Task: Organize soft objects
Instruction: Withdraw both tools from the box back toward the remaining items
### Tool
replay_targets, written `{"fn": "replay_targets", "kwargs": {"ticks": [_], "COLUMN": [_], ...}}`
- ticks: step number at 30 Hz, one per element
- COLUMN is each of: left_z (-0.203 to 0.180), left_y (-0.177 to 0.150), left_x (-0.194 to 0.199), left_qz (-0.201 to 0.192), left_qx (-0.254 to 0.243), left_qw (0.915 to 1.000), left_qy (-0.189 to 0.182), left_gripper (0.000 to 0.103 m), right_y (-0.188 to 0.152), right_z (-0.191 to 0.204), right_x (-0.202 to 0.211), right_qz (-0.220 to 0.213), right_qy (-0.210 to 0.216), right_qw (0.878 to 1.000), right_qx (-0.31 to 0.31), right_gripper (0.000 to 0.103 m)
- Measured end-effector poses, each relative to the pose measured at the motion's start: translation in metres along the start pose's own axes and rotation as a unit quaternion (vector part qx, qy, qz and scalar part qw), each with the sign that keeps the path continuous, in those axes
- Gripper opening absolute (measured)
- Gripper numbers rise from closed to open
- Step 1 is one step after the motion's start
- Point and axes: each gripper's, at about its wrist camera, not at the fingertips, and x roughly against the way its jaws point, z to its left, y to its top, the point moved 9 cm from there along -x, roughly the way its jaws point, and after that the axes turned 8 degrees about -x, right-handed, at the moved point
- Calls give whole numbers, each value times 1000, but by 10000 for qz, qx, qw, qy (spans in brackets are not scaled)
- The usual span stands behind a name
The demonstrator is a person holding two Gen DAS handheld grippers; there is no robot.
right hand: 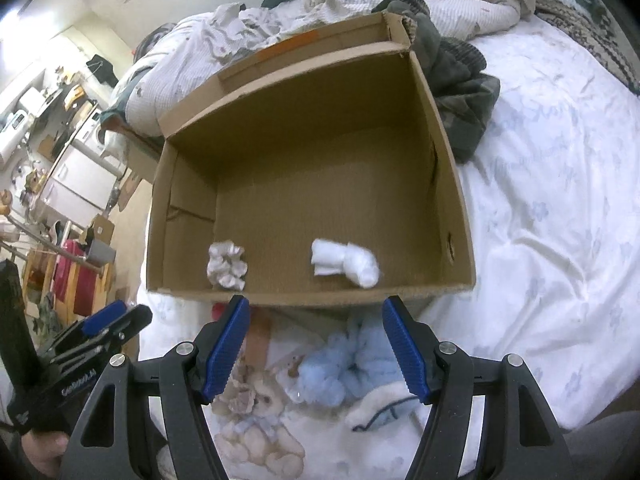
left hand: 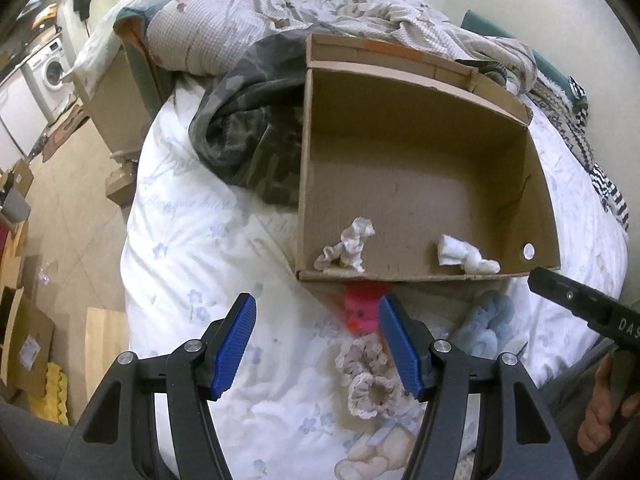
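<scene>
Likely light and squashy, the blue scrunchie (right hand: pixel 340 368) at lower centre suits a mid-bunch pinch; both grippers gape empty.

A home bedroom, rumpled bed (left hand: pixel 192 240) with floral sheet, washing machine (left hand: pixel 52 70) probably in adjoining room

Soft, even indoor light is spread over the white bedsheet (left hand: pixel 192 240), slightly washed out at right. Strong fisheye bending and dark vignetted corners are seen; the cardboard box (right hand: pixel 452 184) interior is shadowed, edges mildly blurred.
</scene>
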Motion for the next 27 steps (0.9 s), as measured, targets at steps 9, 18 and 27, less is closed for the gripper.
{"fn": "replay_targets", "kwargs": {"ticks": [9, 18, 27], "left_z": [28, -10, -30], "left_y": [-15, -57, -59], "left_x": [-15, -60, -90], "left_qz": [332, 1526, 1879], "left_qx": [580, 624, 497], "left_qw": [9978, 9826, 9758], "left_qy": [0, -857, -1000], "left_gripper": [61, 61, 23], "right_y": [-13, -12, -11], "right_z": [-12, -23, -31], "right_x": [-10, -21, -29], "right_qz": [310, 490, 565], "right_qy": [-37, -110, -212], "right_qw": [9994, 9979, 9970], "right_qx": [-151, -418, -489], "right_gripper": [72, 72, 72]}}
